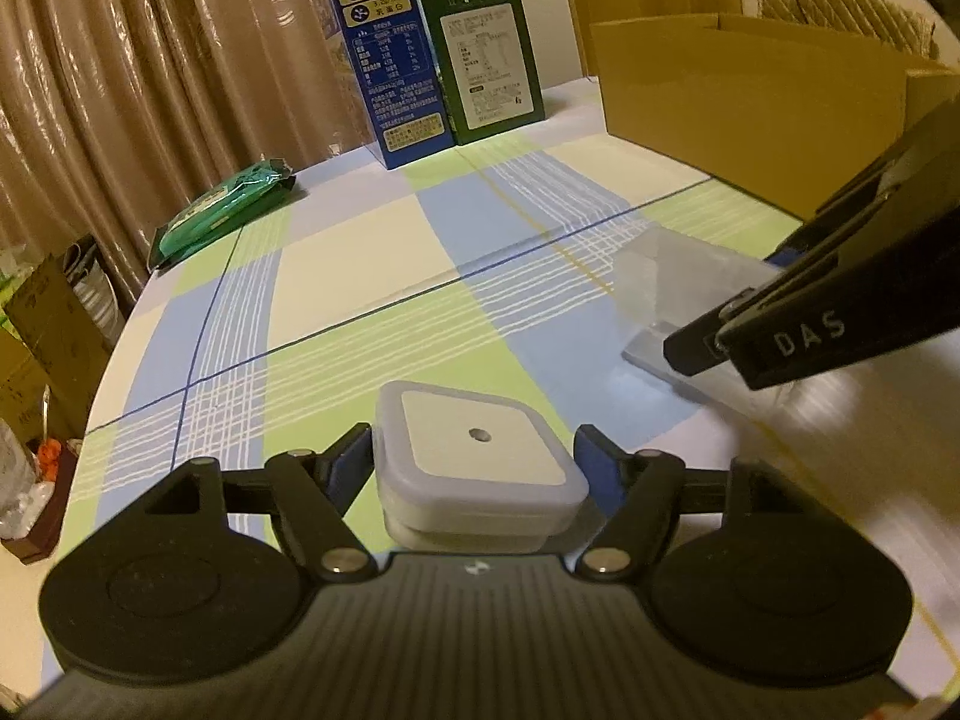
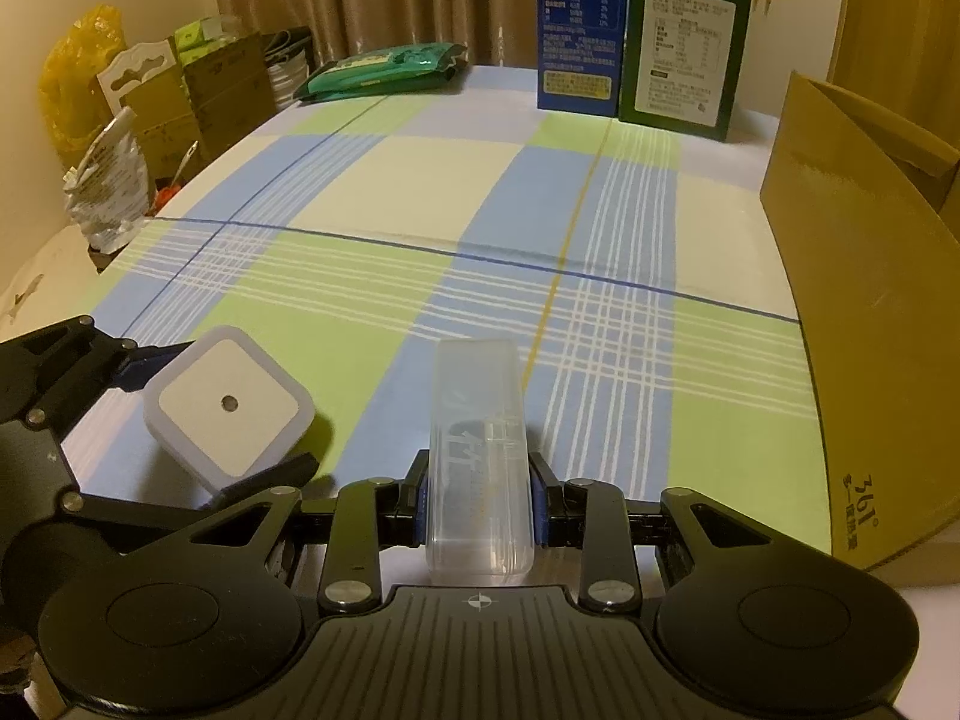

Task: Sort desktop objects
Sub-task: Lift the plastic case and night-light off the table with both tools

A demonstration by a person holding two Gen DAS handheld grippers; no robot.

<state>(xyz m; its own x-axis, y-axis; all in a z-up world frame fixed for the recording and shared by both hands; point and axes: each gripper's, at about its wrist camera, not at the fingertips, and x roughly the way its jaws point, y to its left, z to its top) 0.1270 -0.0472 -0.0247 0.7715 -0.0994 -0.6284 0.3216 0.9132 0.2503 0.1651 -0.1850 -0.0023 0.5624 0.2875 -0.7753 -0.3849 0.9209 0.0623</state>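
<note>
A white square night light (image 1: 480,450) with a small round sensor sits between the fingers of my left gripper (image 1: 473,443), low over the checked tablecloth (image 1: 336,276). The pads stand close beside its edges and the jaws look slightly apart from it, so the gripper is open. From the right wrist, the night light (image 2: 228,405) and left gripper (image 2: 237,408) appear at the left. My right gripper (image 2: 480,480) is shut on a clear, long plastic case (image 2: 480,438) that points forward. That case (image 1: 684,282) and the right gripper's fingers (image 1: 780,342) show at the right in the left wrist view.
An open cardboard box (image 2: 852,324) stands along the table's right side. At the back are a blue carton (image 2: 579,30), a dark green carton (image 2: 684,48) and a green packet (image 2: 384,69). Beyond the table's left edge lie boxes and bags (image 2: 120,108).
</note>
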